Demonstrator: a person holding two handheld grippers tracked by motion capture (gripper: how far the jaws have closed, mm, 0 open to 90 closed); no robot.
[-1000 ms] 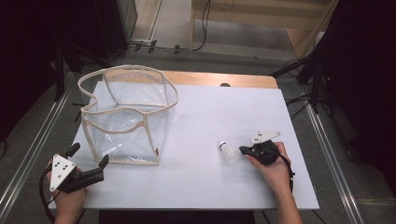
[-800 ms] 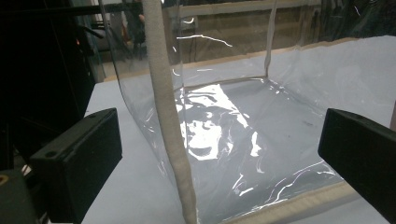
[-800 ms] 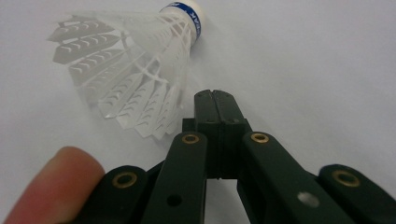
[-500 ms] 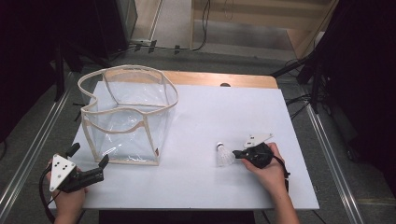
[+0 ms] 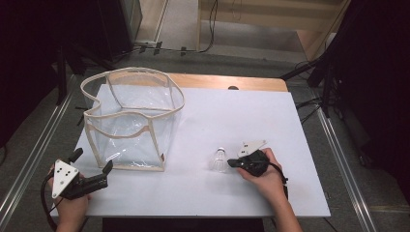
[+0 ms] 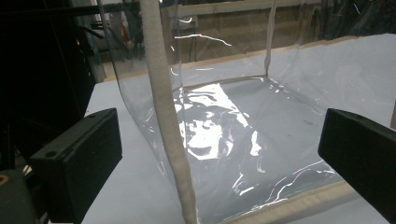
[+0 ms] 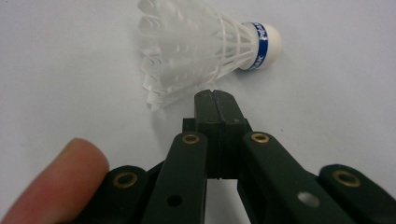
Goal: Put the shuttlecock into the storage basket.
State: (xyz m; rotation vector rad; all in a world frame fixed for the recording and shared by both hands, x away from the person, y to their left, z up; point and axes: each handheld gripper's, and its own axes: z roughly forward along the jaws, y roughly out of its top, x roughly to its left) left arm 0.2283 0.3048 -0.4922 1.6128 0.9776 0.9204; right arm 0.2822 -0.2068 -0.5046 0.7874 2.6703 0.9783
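right gripper (image 7: 214, 95) fingers are pressed together, holding nothing; spread them first, then pinch the shuttlecock (image 7: 205, 46) skirt gently.

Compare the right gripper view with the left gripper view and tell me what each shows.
Right gripper view only: a shuttlecock lying on its side, cork with a blue band, just beyond the right hand-held gripper, whose jaws are shut with nothing between them; a fingertip beside it.
Left gripper view only: a clear bag with beige trim, seen between wide-open jaws.
Both: the white table.
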